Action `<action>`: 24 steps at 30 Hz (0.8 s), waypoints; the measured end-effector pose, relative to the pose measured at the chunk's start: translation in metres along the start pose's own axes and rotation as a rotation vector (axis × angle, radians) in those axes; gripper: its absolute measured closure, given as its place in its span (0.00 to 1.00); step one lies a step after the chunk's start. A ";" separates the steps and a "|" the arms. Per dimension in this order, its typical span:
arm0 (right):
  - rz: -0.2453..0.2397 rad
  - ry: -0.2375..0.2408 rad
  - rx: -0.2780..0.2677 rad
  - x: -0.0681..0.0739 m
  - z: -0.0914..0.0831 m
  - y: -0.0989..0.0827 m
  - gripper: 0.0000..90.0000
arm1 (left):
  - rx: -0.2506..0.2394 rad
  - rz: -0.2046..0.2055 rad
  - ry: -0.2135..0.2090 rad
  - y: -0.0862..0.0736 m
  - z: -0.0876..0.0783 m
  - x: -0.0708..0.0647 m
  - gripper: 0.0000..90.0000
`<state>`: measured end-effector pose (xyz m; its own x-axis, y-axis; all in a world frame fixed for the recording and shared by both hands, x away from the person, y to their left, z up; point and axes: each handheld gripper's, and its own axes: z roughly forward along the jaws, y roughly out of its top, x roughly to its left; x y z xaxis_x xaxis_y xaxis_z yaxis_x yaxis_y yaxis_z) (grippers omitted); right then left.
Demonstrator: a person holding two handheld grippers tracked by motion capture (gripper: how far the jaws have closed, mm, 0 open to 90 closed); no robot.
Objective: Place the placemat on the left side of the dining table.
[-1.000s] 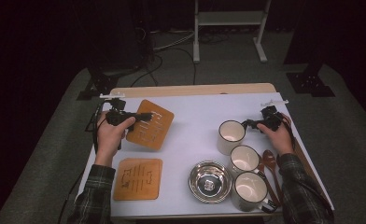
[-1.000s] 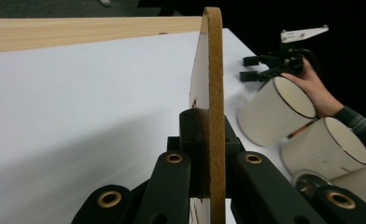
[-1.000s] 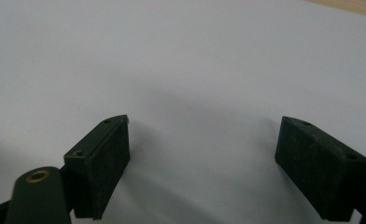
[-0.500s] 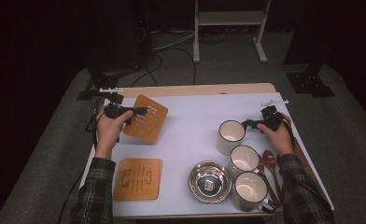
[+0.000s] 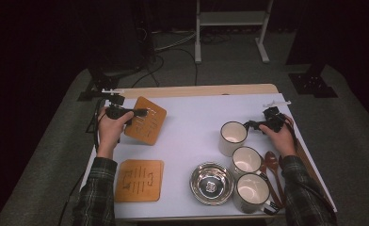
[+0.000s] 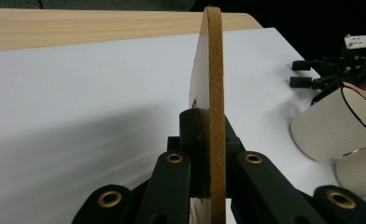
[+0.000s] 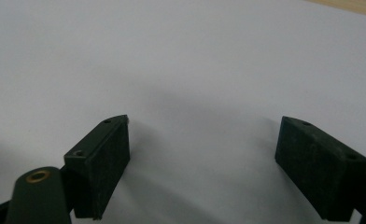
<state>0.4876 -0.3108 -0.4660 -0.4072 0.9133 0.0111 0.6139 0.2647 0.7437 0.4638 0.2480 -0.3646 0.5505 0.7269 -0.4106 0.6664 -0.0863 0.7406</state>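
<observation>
Looking down, the left tool (image 5: 134,113) pinches a wooden trivet (image 5: 146,121) near the counter's (image 5: 192,122) far-left edge; open room lies mid-counter, left of the mugs (image 5: 233,137). In the left tool view, the trivet (image 6: 208,93) stands edge-on, clamped. In the right tool view, the right tool (image 7: 202,158) is spread over bare counter.
</observation>
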 end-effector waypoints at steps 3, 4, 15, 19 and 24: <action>0.000 0.000 0.000 0.000 0.000 0.000 0.18 | 0.012 0.002 0.013 -0.001 0.002 0.002 0.96; 0.000 0.000 0.000 0.000 0.000 0.000 0.18 | 0.013 0.002 0.016 -0.001 0.002 0.003 0.96; 0.000 0.001 0.000 0.000 0.000 0.000 0.18 | 0.021 -0.023 0.034 0.001 0.005 0.007 0.95; -0.001 0.000 0.001 0.000 0.000 0.000 0.18 | 0.032 -0.027 0.054 0.003 0.007 0.009 0.95; 0.000 0.001 0.000 0.000 0.000 0.000 0.18 | 0.051 -0.040 0.086 0.006 0.009 0.011 0.93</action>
<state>0.4878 -0.3108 -0.4660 -0.4076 0.9131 0.0114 0.6139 0.2648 0.7437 0.4779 0.2497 -0.3696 0.4788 0.7864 -0.3904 0.7130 -0.0888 0.6955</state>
